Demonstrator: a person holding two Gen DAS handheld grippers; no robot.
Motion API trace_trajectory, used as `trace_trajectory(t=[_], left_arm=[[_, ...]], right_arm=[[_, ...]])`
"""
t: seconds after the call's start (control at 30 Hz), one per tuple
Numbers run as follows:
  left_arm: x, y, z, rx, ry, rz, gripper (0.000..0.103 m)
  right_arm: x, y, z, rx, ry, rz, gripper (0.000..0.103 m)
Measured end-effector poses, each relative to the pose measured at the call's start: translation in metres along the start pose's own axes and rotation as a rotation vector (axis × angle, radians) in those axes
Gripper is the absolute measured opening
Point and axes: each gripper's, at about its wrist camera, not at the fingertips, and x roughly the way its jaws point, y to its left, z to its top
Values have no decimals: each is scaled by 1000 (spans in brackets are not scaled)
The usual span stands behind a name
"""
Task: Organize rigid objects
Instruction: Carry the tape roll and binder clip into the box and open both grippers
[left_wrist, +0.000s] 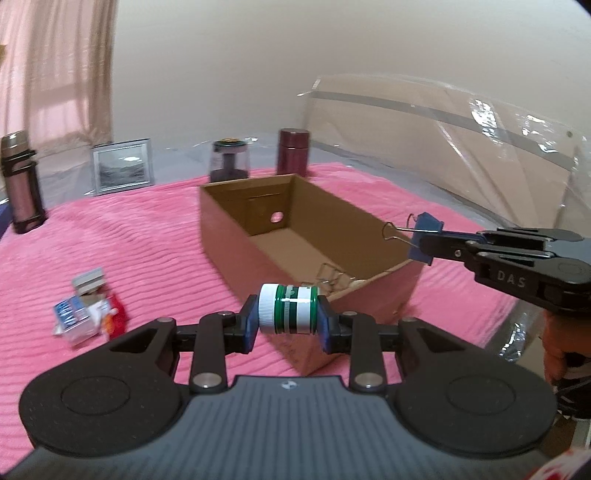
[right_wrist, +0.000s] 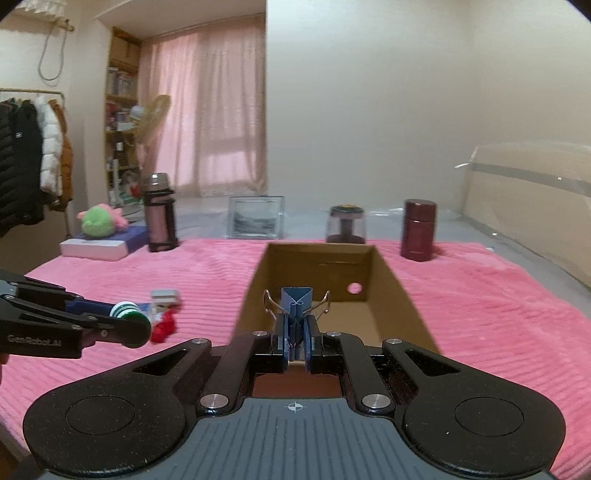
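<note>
My left gripper (left_wrist: 288, 325) is shut on a small green and white bottle (left_wrist: 290, 309) with a white ribbed cap, held sideways just before the near corner of an open cardboard box (left_wrist: 236, 236). My right gripper (right_wrist: 295, 345) is shut on a blue binder clip (right_wrist: 296, 306) with wire handles, held above the box's near edge (right_wrist: 251, 295). In the left wrist view the clip (left_wrist: 424, 238) hangs over the box's right wall. Wire clips (left_wrist: 332, 277) lie inside the box. The left gripper with the bottle (right_wrist: 127, 314) shows at the left of the right wrist view.
A pile of small packets and a grey clip (left_wrist: 86, 308) lies on the pink blanket (left_wrist: 147, 240) left of the box. Behind stand a tall flask (left_wrist: 20, 181), a picture frame (left_wrist: 123, 170), a dark jar (left_wrist: 229, 159) and a maroon tumbler (left_wrist: 292, 152).
</note>
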Motion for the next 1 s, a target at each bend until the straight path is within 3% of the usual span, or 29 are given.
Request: trace_trajectory(t=[0.2, 0.43, 0.73, 1.0], left_arm=[[21, -19, 13, 47, 3, -47, 27], [56, -30, 32, 117, 23, -86, 27], [101, -30, 47, 172, 66, -121, 27], [149, -16, 75, 208, 101, -130, 27]], right_arm=[[-1, -23, 3, 11, 2, -34, 4], [14, -41, 12, -6, 31, -12, 4], [52, -69, 23, -8, 82, 22, 4], [99, -86, 40, -83, 161, 59, 4]])
